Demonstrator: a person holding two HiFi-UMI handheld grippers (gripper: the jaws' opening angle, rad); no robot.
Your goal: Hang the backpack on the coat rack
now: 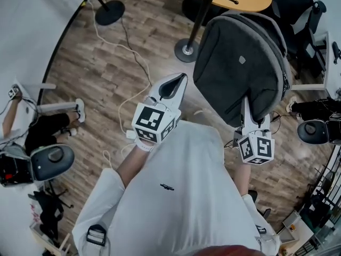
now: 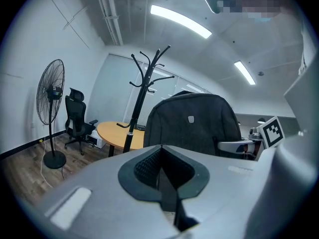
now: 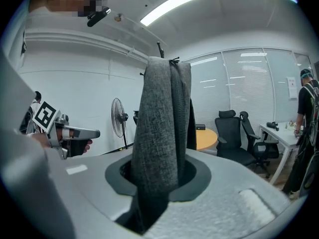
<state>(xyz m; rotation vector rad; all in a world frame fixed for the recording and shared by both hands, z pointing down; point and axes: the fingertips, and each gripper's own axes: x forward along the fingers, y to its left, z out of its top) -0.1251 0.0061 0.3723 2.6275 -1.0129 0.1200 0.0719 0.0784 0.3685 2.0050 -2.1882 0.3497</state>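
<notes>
Head view: the dark grey backpack (image 1: 242,68) is held clear of the floor (image 1: 106,73), near the coat rack (image 1: 204,12). Its long axis runs away from the right gripper (image 1: 248,113), and its plain front panel with a small patch faces up.

Left gripper view: the backpack stands upright, rounded top uppermost, just right of the rack. The left gripper (image 1: 178,81) has its jaws together, with nothing between them.

Right gripper view: the jaws are clamped on a fold of coarse grey backpack fabric, seen edge-on and rising vertically; which part of the backpack cannot be told.
</notes>
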